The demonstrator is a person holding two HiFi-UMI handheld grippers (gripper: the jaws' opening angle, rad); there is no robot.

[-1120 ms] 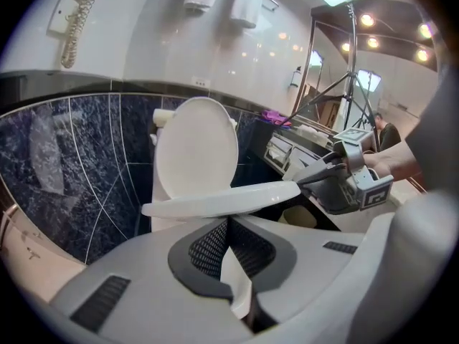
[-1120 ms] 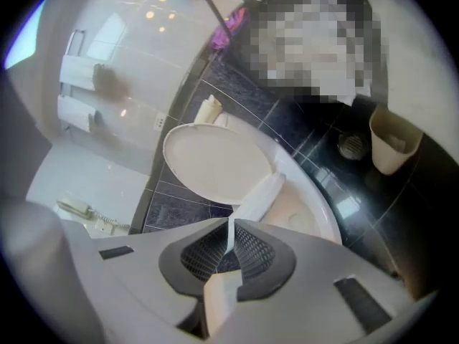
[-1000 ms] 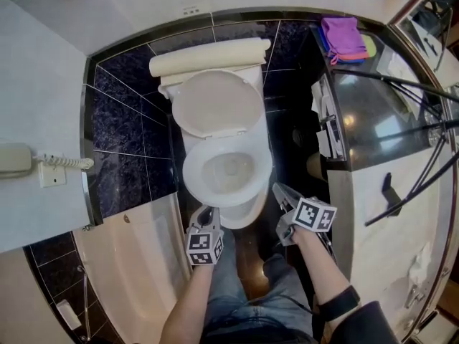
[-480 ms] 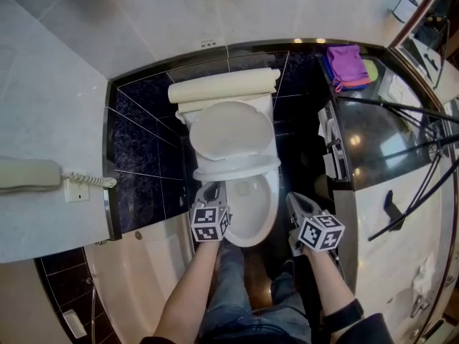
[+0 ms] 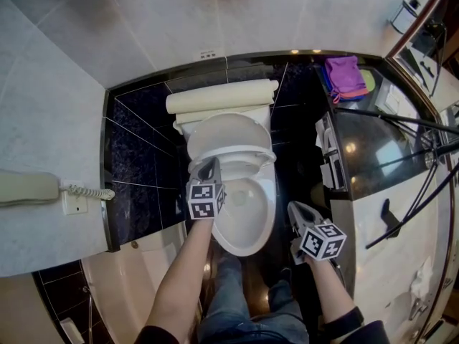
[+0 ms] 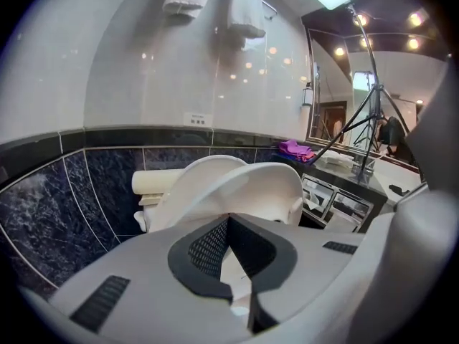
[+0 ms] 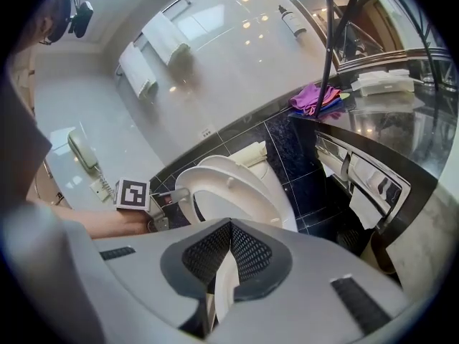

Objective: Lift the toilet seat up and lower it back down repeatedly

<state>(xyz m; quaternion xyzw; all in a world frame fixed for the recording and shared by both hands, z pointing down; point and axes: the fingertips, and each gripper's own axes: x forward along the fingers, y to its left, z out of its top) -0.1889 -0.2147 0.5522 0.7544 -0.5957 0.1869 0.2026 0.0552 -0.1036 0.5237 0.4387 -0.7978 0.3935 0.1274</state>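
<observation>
- Left gripper [image 5: 208,167]: jaws closed, tips meeting, right at the left rim of the toilet seat [image 5: 235,151]. Can't tell whether the rim is pinched or just resting against the tips.
- Right gripper [image 5: 297,210]: jaws together, nothing between them. It sits off the right side of the bowl [image 5: 247,224] and touches nothing.
- The seat is part-way up, tilted between the bowl and the lid [image 5: 228,129]. The lid stands upright against the cream cistern [image 5: 222,95].
- Left gripper view: the seat [image 6: 251,185] rises just past the jaw tips [image 6: 228,224], with the lid behind it.
- Right gripper view: the raised seat [image 7: 229,192] shows beyond the closed jaws [image 7: 229,228], with the left gripper's marker cube [image 7: 133,193] at its far edge.
- Bowl: open below the seat, plain white inside.
- Room: glossy black marble tiles [image 5: 143,142] around the toilet, pale wall tiles above. There's a wall phone [image 5: 25,188] on the left and towels [image 6: 247,9] hung high.
- Right side: dark shiny counter [image 5: 373,135] with a purple cloth [image 5: 344,74] on its far end and tripod legs [image 5: 401,113] across it.
- Compartments under the counter [image 5: 331,156] hold white items I can't identify.
- Arms: the left forearm reaches forward along the bowl's left side. The right forearm is held back, its gripper angled forward and down.
</observation>
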